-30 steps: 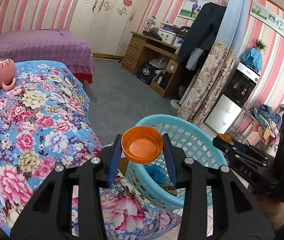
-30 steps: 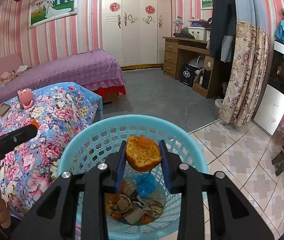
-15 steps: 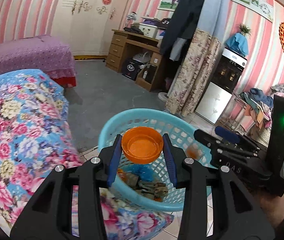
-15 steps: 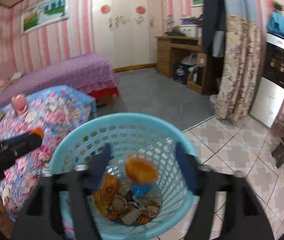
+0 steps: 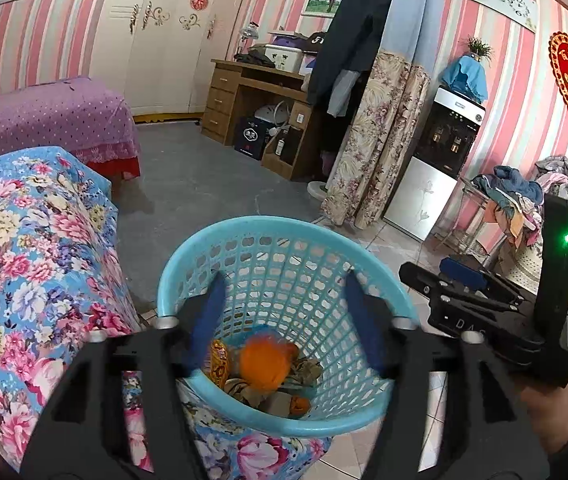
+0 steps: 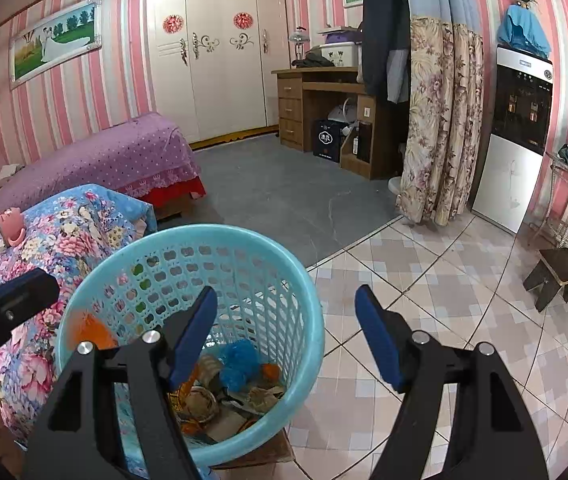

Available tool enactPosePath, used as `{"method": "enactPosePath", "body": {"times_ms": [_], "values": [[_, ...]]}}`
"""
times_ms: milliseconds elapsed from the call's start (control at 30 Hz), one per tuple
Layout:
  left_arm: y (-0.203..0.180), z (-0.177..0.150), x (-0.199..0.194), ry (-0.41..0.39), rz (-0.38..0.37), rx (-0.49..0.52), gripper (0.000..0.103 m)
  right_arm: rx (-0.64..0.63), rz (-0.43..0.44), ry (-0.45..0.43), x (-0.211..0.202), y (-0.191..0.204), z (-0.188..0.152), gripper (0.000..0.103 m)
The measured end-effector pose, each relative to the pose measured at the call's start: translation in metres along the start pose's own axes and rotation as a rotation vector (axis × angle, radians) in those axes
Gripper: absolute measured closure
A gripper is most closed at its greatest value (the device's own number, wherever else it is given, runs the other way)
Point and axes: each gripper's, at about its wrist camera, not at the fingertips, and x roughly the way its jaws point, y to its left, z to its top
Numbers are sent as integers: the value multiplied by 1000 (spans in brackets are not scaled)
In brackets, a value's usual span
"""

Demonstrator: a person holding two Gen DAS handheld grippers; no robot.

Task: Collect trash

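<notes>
A light blue mesh basket (image 5: 284,232) stands beside the flowered bed and holds several pieces of trash. My left gripper (image 5: 286,322) is open above it, and the orange cup (image 5: 263,366) is blurred in mid-fall inside the basket. It also shows as an orange blur in the right wrist view (image 6: 90,332). My right gripper (image 6: 286,336) is open and empty over the basket's right rim (image 6: 316,320). Orange peel, a blue wad (image 6: 238,362) and wrappers lie on the basket's bottom.
The bed with the flowered cover (image 5: 24,264) is at the left, with a pink mug (image 6: 11,226) on it. A wooden desk (image 6: 324,108), a curtain (image 6: 440,128) and a water dispenser (image 6: 516,136) stand behind. A small stool (image 6: 556,274) is at the right.
My left gripper opened and let go of the orange cup, which drops into the basket. My right gripper opened earlier and its orange peel fell in; it has shifted right.
</notes>
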Motion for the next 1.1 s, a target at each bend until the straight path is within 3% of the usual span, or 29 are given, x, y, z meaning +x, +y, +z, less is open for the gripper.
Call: {"method": "enactPosePath", "body": {"times_ms": [33,133,333,533,767,933,1100], "values": [[1,0,-2,-11,6,-5,19,-1,4,3,0,2,0,32],[6,1,-10,-48,26,-5,8,-17,18,7,1,9,0,32],[21,6,-47,-118,74,-5,5,-21,56,-14,-9,27,7,27],[43,13,-134,-230,306,82,5,-56,168,-48,-20,93,18,24],[126,-8,-237,-257,596,86,5,-176,391,-127,-60,212,31,21],[197,-33,-317,-272,791,13,5,-191,548,-177,-94,284,27,18],[245,-57,-367,-282,881,-62,5,-299,641,-194,-107,353,-10,17]]}}
